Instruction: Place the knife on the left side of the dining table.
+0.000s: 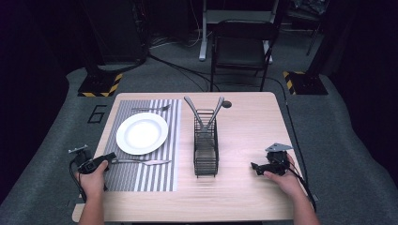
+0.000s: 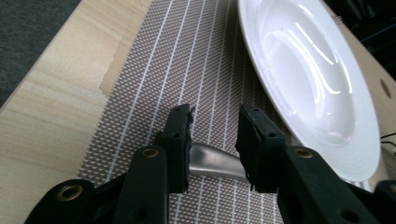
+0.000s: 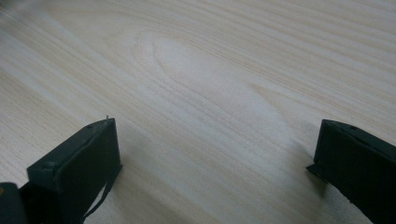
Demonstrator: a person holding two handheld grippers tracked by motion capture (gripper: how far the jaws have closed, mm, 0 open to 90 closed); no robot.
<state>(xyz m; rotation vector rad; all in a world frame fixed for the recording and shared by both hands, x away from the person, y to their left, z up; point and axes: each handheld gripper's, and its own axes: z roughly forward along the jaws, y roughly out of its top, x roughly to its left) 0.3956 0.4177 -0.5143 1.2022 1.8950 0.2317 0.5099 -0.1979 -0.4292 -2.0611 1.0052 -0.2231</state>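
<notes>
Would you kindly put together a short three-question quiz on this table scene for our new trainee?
1. True or false: the knife lies on the placemat, on the side of the plate nearer the person.
2. Which gripper has a handle between its jaws? A) left gripper B) right gripper C) both
3. Fill in: the two utensils leaning out of the wire caddy stand at its ____ end.

Key
1. True. The fork lies on the far side.
2. A. The knife's handle sits between the left jaws, though the pads do not clearly press on it; the right jaws stand wide over bare table.
3. Far.
</notes>
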